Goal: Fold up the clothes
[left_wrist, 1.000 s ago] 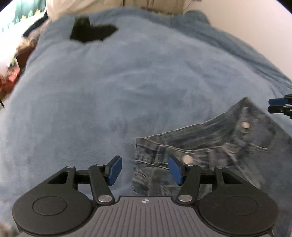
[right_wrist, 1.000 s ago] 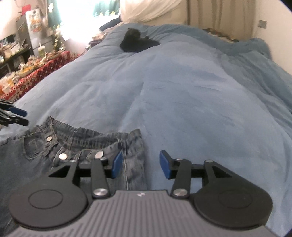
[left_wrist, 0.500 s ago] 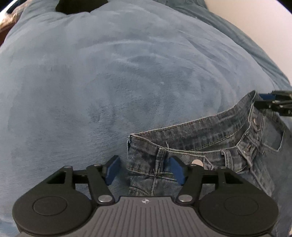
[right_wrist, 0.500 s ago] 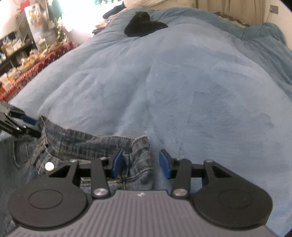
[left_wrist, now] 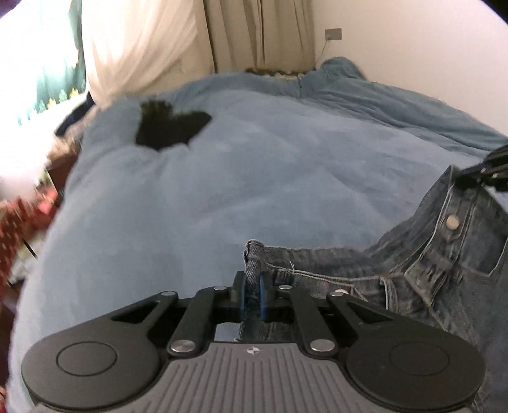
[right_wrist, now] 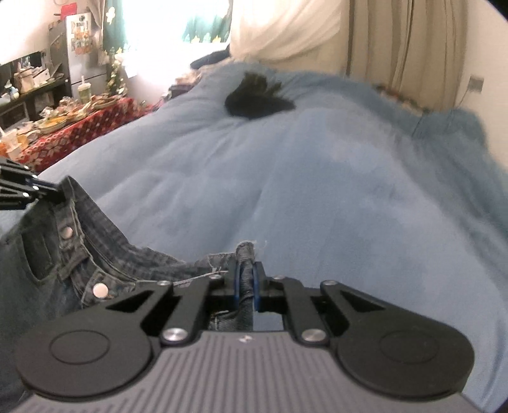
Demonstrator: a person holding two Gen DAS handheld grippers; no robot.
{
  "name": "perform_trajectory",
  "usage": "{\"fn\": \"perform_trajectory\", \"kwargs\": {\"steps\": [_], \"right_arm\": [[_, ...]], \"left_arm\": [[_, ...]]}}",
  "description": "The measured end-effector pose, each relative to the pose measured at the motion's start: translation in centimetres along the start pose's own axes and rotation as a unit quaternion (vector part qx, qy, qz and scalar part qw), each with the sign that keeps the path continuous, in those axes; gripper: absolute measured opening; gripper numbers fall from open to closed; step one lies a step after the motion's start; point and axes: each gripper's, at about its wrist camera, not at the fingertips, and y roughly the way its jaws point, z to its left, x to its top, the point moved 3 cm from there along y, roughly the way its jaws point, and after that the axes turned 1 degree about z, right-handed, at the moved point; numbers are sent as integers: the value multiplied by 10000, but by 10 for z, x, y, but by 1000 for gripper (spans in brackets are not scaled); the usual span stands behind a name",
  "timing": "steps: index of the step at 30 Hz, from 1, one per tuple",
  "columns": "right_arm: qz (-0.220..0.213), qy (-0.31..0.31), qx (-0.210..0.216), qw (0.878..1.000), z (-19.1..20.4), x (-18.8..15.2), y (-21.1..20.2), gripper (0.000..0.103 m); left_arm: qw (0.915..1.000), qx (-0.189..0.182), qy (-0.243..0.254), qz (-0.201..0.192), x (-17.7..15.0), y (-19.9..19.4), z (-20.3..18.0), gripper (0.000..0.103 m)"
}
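Denim jeans lie at the near edge of the blue bed cover, waistband stretched between both tools. Left tool has just closed, pinching the waistband's left corner; right tool has likewise just closed, pinching the right corner. Far off on the cover sits a black garment

Blue blanket-covered bed, beige curtains, bright window, cluttered red-clothed table

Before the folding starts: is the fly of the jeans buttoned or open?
Open. The jeans waistband gapes, with bare metal buttons showing in both views.
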Motion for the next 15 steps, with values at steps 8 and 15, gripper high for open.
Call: {"fn": "perform_trajectory", "kwargs": {"steps": [8,15], "right_arm": [[367,-107,-386,9985,-5,14,53,10],[490,146,-716,9961,-20,-14,59,39]], "left_arm": [[9985,301,-70,462,7,73,4,13],[9942,473,-312,917,-25,84,11,37]]}}
